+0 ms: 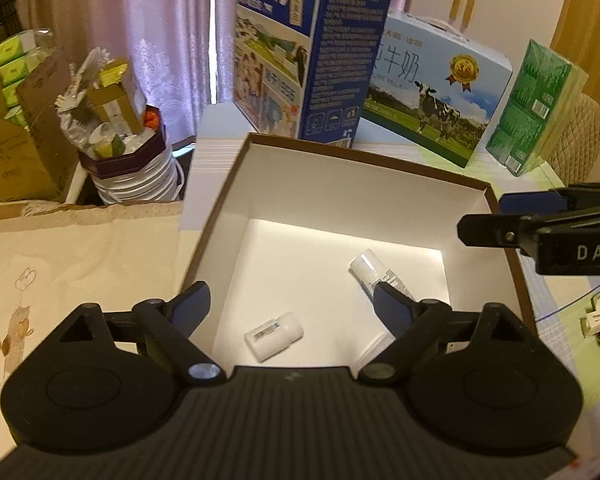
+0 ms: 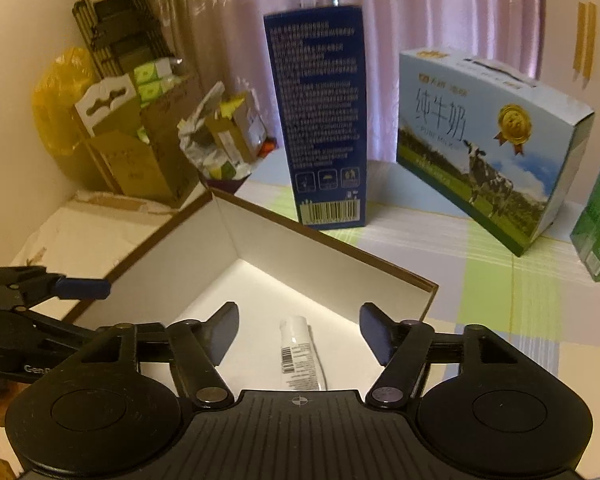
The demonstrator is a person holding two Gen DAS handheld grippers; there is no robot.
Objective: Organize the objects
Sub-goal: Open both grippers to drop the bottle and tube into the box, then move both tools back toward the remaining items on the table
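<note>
Here, everything can be placed against the open box [image 1: 342, 200], a brown-rimmed carton with white inner walls and a brightly lit white floor, standing on a table covered in a pale checked cloth [image 2: 500, 280]. Inside the box lie two things: a small white bottle [image 1: 274, 335] on its side on the floor toward the near wall, and a white tube [image 2: 298, 354] with printed text and a barcode lying flat farther toward the box's right side, its cap pointing at the far wall; the two are apart and do not touch. The left gripper [image 1: 292, 308] hangs over the near edge of the box with its fingers spread wide and nothing between them, the bottle showing below the gap. The right gripper [image 2: 298, 334] hovers above the box as well, its fingers likewise parted and empty, with the tube straight beneath the gap. Beyond the far wall of the box stands a tall dark blue milk carton [image 2: 320, 120] upright, and to its right a light blue milk carton [image 2: 488, 152] picturing a cow, tilted back. Farther right of the box sits a green wrapped pack [image 1: 536, 108]. Left of the box, off the table, are cardboard cartons [image 2: 140, 152] against a pink curtain [image 1: 140, 20].
</note>
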